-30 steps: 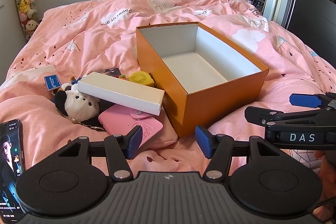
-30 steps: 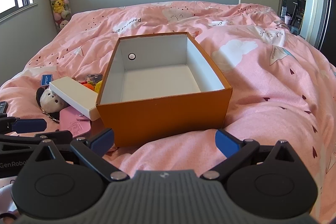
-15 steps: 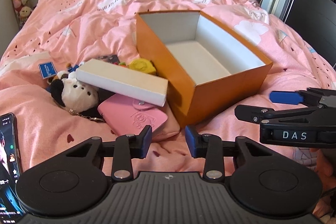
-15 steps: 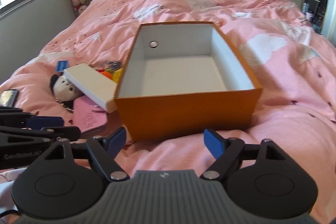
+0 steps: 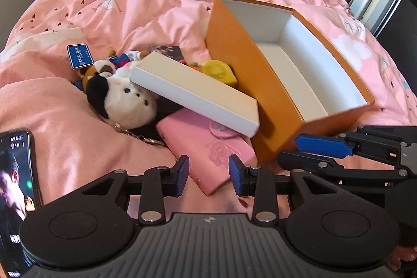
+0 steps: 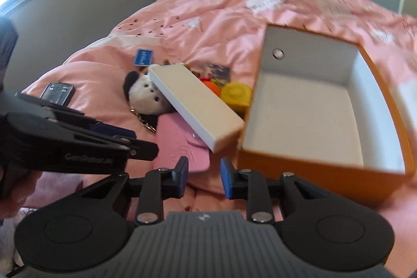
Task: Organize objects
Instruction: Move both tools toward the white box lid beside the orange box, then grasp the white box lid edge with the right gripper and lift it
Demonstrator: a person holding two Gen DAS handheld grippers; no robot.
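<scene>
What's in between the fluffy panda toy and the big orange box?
The long white box, tilted over the pink pouch, lies between the panda and the orange box, with a yellow thing behind. Both views show it.

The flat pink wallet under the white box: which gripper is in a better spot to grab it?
Probably the left gripper. The flat pink wallet lies right ahead of its open jaws, corner between the fingertips. The right gripper, also open, sits beside the wallet's edge, nearer the orange cardboard box.
</scene>
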